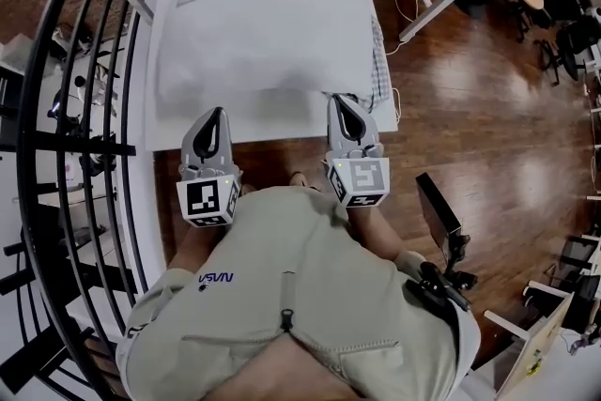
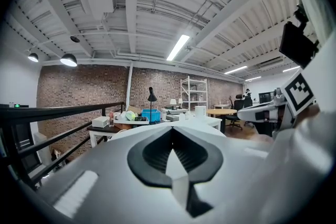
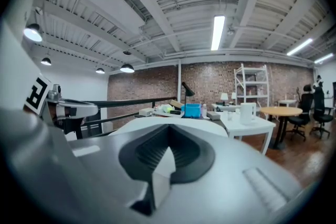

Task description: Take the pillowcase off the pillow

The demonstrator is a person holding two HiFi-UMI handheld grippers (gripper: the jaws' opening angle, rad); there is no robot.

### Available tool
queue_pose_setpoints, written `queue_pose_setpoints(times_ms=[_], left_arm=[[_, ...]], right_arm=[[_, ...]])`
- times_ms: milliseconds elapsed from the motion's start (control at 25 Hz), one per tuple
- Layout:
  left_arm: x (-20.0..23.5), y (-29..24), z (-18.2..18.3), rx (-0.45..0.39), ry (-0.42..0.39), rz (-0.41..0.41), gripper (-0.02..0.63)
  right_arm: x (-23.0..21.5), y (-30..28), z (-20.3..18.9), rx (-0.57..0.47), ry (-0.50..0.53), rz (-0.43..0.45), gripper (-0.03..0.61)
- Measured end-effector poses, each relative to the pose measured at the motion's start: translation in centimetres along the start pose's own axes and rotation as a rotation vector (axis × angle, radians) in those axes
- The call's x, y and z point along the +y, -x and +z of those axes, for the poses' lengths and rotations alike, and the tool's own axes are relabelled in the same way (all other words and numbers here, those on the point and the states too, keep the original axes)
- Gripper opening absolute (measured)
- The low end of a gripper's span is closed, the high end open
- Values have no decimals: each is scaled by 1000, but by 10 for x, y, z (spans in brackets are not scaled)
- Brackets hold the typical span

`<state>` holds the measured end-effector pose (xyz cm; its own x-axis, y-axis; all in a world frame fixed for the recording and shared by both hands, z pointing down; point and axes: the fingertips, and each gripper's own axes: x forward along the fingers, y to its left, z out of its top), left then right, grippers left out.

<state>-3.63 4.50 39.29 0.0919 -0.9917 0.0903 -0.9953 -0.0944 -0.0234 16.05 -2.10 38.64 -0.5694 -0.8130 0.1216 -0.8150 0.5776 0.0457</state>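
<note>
Beige-shirted torso [image 1: 300, 296] fills the near field. Two grippers sit ahead of it at the near edge of one white rectangular table [image 1: 282, 132]. The left gripper [image 1: 218, 115] and right gripper [image 1: 342, 100] both have their jaws fully together, tips at the near edge of the pillow [image 1: 263, 42]. Whether they pinch any fabric cannot be told. One soft, white, rectangular pillow lies flat on the table. A black railing [image 1: 84, 108] bounds the left side. Glossy wood floor [image 1: 470, 108] lies open on the right.
</note>
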Motion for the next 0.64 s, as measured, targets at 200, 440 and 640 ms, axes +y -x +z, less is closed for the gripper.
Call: queue_pose_setpoints(times_ms=[200,440,640], left_arm=[[-8,2,-3,7,2,-9,3],[-14,4,-7,21,4,-11,3],[-14,3,-12,26,6,-13,3]], right_arm=[[0,4,-2,2,4,8,2],[-2,8,-7,9,-2,11,2],[0,6,-13,15,-5,17,2]])
